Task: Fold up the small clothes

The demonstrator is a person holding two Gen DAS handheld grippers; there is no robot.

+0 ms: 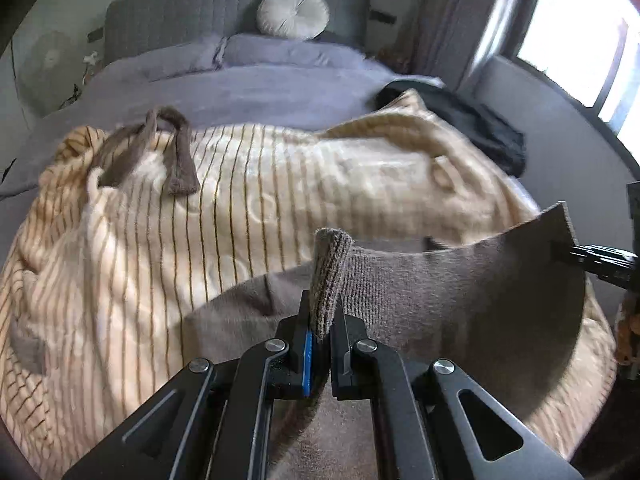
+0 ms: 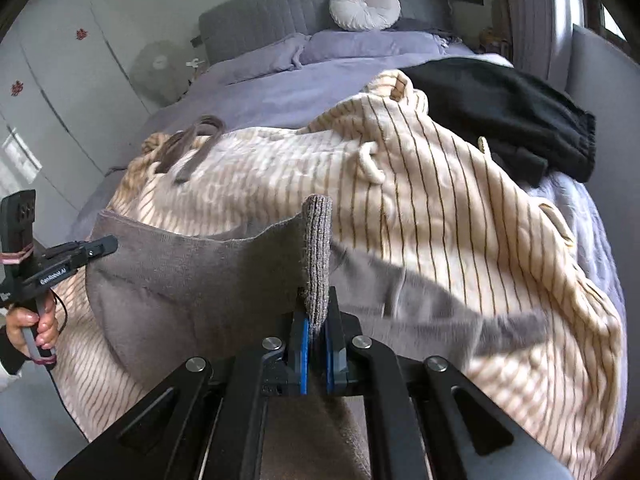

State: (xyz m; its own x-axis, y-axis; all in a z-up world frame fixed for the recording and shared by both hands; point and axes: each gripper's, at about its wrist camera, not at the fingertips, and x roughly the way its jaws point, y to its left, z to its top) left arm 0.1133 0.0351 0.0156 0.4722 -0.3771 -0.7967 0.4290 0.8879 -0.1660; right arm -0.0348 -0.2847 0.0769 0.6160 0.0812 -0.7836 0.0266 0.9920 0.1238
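A small grey-brown knit garment [image 1: 460,292] hangs stretched between my two grippers above a cream striped blanket [image 1: 248,184]. My left gripper [image 1: 322,320] is shut on one ribbed corner of it. My right gripper [image 2: 318,320] is shut on the other ribbed corner; the garment [image 2: 192,276] spreads to its left. The right gripper's tip shows at the right edge of the left wrist view [image 1: 592,258], and the left gripper shows at the left of the right wrist view [image 2: 76,254]. A second grey-brown knit piece [image 1: 168,148] lies on the blanket's far left, also in the right wrist view [image 2: 192,144].
The blanket [image 2: 460,200] covers the foot of a bed with lavender bedding [image 1: 240,88], pillows and a round white cushion [image 1: 294,12]. A black garment [image 2: 504,112] lies at the blanket's far right [image 1: 480,124]. A window [image 1: 580,40] is to the right, wardrobes [image 2: 60,92] to the left.
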